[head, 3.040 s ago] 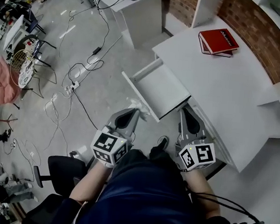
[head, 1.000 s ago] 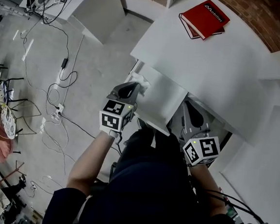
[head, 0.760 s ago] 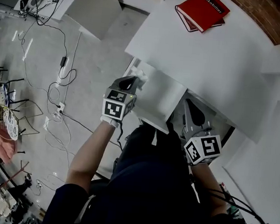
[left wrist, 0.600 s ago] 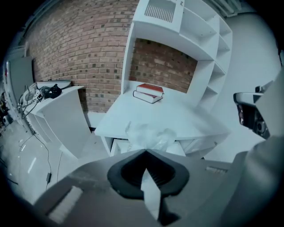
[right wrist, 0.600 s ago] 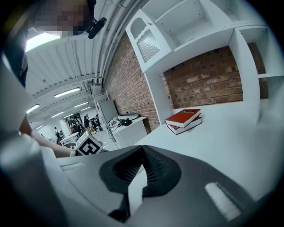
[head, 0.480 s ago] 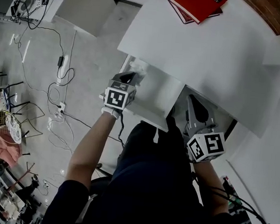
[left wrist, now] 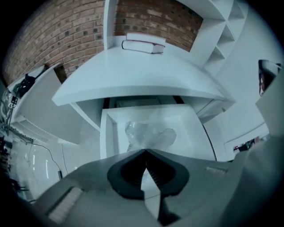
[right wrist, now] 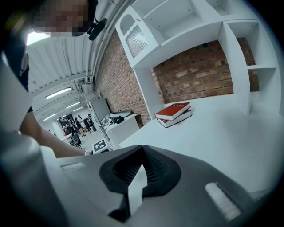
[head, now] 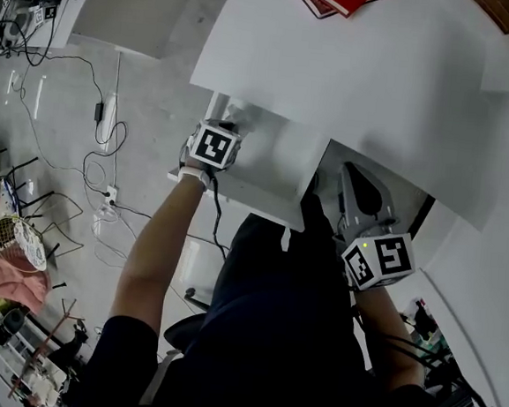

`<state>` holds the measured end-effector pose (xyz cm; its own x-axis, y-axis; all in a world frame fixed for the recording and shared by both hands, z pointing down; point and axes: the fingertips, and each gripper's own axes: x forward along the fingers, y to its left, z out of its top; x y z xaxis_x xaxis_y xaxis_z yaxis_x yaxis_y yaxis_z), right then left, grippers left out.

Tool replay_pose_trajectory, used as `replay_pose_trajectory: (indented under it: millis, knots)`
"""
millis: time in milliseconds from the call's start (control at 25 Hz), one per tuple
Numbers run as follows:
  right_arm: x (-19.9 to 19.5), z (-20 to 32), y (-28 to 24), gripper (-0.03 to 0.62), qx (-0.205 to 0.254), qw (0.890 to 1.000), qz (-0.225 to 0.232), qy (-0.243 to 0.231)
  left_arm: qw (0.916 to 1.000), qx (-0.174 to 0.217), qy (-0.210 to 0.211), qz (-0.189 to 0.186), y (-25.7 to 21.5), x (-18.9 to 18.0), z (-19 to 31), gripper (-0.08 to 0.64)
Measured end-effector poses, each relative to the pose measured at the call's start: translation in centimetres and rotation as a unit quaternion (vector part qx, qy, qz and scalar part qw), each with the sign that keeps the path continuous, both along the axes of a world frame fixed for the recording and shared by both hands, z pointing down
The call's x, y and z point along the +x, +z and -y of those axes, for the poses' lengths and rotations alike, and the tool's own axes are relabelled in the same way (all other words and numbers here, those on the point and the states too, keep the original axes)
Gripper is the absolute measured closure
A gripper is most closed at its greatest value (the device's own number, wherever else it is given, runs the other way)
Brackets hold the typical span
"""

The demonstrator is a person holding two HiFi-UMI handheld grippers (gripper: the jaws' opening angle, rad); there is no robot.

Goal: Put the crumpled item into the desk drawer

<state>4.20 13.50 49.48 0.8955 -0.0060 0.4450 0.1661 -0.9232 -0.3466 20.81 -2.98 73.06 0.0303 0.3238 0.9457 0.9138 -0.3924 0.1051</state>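
The left gripper point(left wrist: 145, 152) reaches into the open drawer point(left wrist: 109, 133) under the white desk point(left wrist: 142, 71). Its fingers are clenched tip to tip on the near edge of the crumpled wad point(left wrist: 149, 134), which sits inside the drawer toward its left wall. The right gripper point(right wrist: 142, 163) hangs by the desk's edge with its fingers closed on nothing. It faces two red books point(right wrist: 174, 113) on the desk.

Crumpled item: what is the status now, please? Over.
Left gripper shut on crumpled item, above open drawer. Right gripper shut, empty. Nothing blocks the drawer.
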Motion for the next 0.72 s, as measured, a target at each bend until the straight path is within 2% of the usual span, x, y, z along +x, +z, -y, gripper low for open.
replay_pose_trajectory:
  millis: [120,240,360,480,720]
  knots:
    - [-0.5,-0.5,0.6,0.589,0.003,1.0,0.007,0.012,0.9991,0.035,0.019,0.017,2.5,-0.4,0.2,0.557]
    - [-1.3,-1.1,1.1,0.589,0.006,1.0,0.014,0.026,0.9948,0.079,-0.001,0.065,5.6,-1.8,1.6,0.557]
    - [-1.8,-1.7,1.3,0.589,0.006,0.999,0.02,0.038,0.9887,0.116,-0.021,0.093,7.4,-2.4,2.9,0.557]
    - [-2.4,-2.4,1.9,0.589,0.008,0.998,0.027,0.051,0.9869,0.136,-0.025,0.082,9.0,-1.7,3.7,0.557]
    - [-3.2,-2.9,2.9,0.589,0.015,0.997,0.039,0.066,0.9894,0.128,-0.034,0.058,10.6,-0.8,3.5,0.557]
